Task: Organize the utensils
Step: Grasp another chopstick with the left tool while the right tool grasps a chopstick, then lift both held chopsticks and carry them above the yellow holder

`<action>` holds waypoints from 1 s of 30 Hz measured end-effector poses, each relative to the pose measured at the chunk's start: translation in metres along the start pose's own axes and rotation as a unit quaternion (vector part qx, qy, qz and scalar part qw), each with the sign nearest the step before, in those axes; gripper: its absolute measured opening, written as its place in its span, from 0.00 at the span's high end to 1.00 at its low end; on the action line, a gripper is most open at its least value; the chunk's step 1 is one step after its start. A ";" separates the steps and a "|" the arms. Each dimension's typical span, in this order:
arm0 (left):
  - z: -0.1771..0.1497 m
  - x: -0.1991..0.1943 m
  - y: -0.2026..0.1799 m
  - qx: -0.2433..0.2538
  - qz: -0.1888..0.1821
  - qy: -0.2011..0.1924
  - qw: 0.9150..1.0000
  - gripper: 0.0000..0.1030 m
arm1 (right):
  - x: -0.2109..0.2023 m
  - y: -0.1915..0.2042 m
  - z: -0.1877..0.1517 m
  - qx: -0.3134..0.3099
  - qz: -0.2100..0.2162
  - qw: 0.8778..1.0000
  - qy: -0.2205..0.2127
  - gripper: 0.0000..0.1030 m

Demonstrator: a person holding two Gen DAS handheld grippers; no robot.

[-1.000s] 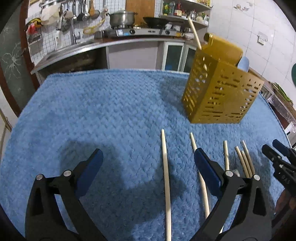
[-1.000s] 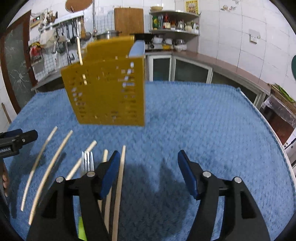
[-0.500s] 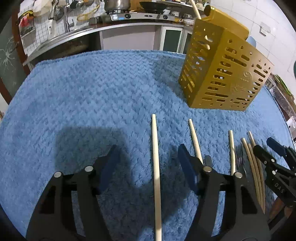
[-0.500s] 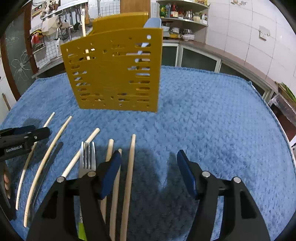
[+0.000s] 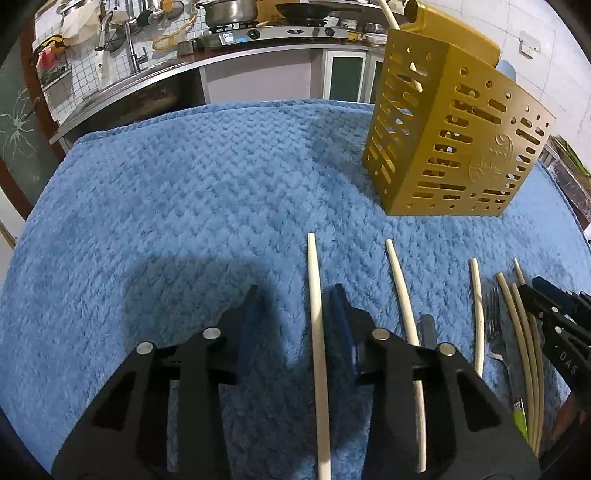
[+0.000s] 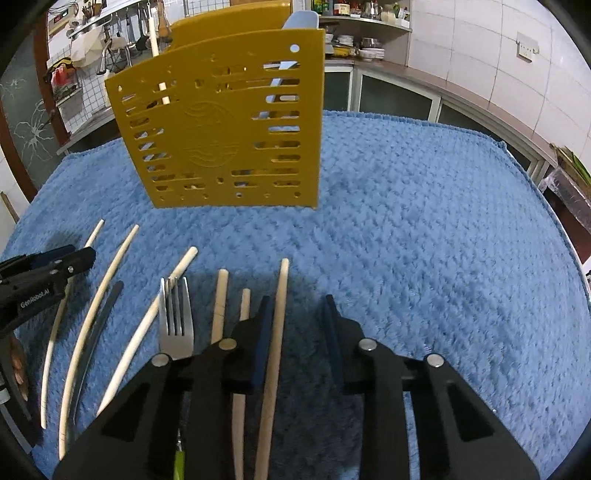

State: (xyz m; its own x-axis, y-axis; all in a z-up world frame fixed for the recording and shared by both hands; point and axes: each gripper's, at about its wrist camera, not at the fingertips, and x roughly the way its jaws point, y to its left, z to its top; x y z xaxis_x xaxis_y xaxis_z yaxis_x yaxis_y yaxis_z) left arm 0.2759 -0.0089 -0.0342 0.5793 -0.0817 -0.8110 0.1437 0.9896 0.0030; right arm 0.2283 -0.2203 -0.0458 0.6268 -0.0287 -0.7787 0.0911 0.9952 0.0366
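Observation:
A yellow slotted utensil holder stands on the blue towel with a chopstick and a pale blue handle in it. Several pale chopsticks lie in a row before it, with a fork among them. My left gripper is open low over the towel, one chopstick lying between its fingers. My right gripper is open low over the towel, one chopstick lying between its fingers.
A dark thin stick lies among the chopsticks. A kitchen counter with a stove and a pot runs behind the table. Cabinets stand at the back right. The towel edge drops off at the right.
Both grippers have moved down and forward toward the chopsticks, and their jaws have narrowed. Each now has a chopstick between its fingers. The utensils have not moved.

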 end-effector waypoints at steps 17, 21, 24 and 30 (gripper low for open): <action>0.000 -0.006 0.012 -0.022 -0.043 -0.016 0.999 0.96 | 0.003 -0.007 0.008 0.016 0.030 0.999 -0.012 0.93; -0.001 -0.012 0.010 -0.020 -0.050 -0.023 0.998 0.96 | 0.000 -0.009 0.008 0.018 0.035 0.999 -0.012 0.93; -0.003 -0.017 0.008 -0.021 -0.053 -0.029 0.998 0.96 | -0.003 -0.009 0.008 0.024 0.041 0.999 -0.016 0.93; -0.001 -0.025 0.011 -0.031 -0.062 -0.036 0.997 0.96 | -0.013 -0.018 0.008 0.034 0.050 0.998 -0.023 0.93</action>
State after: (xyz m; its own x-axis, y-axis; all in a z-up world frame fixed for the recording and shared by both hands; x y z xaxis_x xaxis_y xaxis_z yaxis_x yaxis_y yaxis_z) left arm 0.2621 0.0039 -0.0141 0.6160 -0.2109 -0.7590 0.1705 0.9764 -0.1329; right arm 0.2249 -0.2383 -0.0317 0.6708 0.0651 -0.7388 0.0769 0.9847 0.1566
